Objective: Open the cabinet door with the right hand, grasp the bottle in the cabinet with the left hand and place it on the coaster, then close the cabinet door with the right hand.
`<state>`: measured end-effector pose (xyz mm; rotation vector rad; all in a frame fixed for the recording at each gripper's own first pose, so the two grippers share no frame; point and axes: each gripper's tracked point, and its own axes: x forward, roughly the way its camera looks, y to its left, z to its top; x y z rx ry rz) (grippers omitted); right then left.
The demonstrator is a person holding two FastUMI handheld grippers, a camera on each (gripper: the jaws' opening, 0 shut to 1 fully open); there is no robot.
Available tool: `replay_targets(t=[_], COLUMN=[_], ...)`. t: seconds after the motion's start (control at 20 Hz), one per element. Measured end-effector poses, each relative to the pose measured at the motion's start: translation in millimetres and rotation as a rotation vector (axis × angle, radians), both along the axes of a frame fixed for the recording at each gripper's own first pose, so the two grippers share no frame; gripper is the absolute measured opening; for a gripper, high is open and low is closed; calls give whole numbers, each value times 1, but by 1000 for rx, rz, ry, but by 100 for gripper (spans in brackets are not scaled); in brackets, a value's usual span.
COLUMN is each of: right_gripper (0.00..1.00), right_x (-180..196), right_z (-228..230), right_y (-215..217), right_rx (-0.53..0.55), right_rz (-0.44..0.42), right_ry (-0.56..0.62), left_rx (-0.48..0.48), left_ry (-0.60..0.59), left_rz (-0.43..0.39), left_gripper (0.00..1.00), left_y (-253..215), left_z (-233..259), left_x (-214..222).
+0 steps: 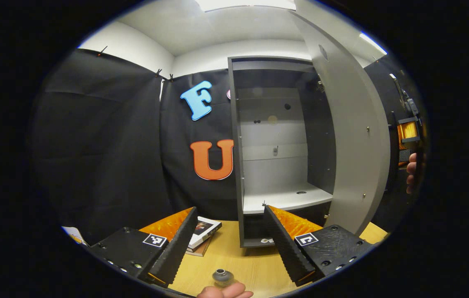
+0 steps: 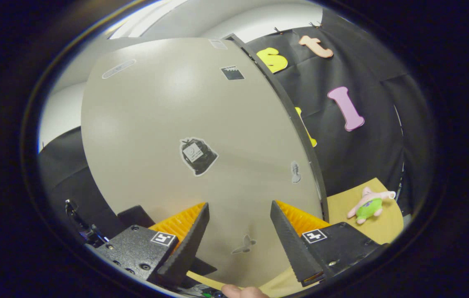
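Observation:
The grey cabinet (image 1: 280, 140) stands with its door (image 1: 352, 136) swung wide to the right, and its white shelf (image 1: 286, 198) is bare. A small clear bottle (image 1: 222, 276) with a dark cap stands upright on the wooden table (image 1: 238, 252), low between and behind my left gripper's fingers. My left gripper (image 1: 230, 209) is open and holds nothing. Whether a coaster lies under the bottle I cannot tell. My right gripper (image 2: 239, 205) is open, facing the door's outer face (image 2: 184, 124) close up, apart from it. It also appears past the door's edge as the right gripper (image 1: 407, 132).
A short stack of books (image 1: 203, 231) lies on the table left of the cabinet. A pink and green plush toy (image 2: 369, 205) sits on the table right of the door. A hand (image 1: 412, 171) is at the far right, a fingertip (image 1: 224, 293) at the bottom.

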<state>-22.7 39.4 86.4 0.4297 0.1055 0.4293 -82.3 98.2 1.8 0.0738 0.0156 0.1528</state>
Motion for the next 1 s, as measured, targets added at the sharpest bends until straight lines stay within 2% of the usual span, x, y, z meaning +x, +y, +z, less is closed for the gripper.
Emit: replay_targets(t=[0.2, 0.35, 0.45, 0.65, 0.75, 0.85, 0.95, 1.0], right_gripper=[96, 97, 98, 98, 98, 98, 98, 98], right_x=[28, 44, 43, 39, 36, 38, 35, 30], right_z=[3, -10, -5, -8, -8, 6, 16, 22], right_y=[29, 50, 51, 39, 23, -7, -42, -53], right_rx=[50, 78, 71, -28, -51, -114, -251, -320], right_rz=[76, 137, 132, 86, 11, -155, -357, -416], right_ry=[27, 98, 87, 67, 32, -64, -147, -187], left_rx=[-2, -4, -8, -34, -44, -39, -37, -38], left_ry=[6, 2, -2, 12, 7, 1, -8, -10], left_rz=[58, 97, 125, 134, 111, 82, 42, 19], left_gripper=[96, 96, 96, 96, 96, 96, 96, 96], left_y=[22, 35, 44, 45, 38, 28, 15, 7], left_z=[-1, 2, 2, -6, -5, -2, 1, 2], left_x=[-8, -16, -19, -17, -13, -8, -1, 2])
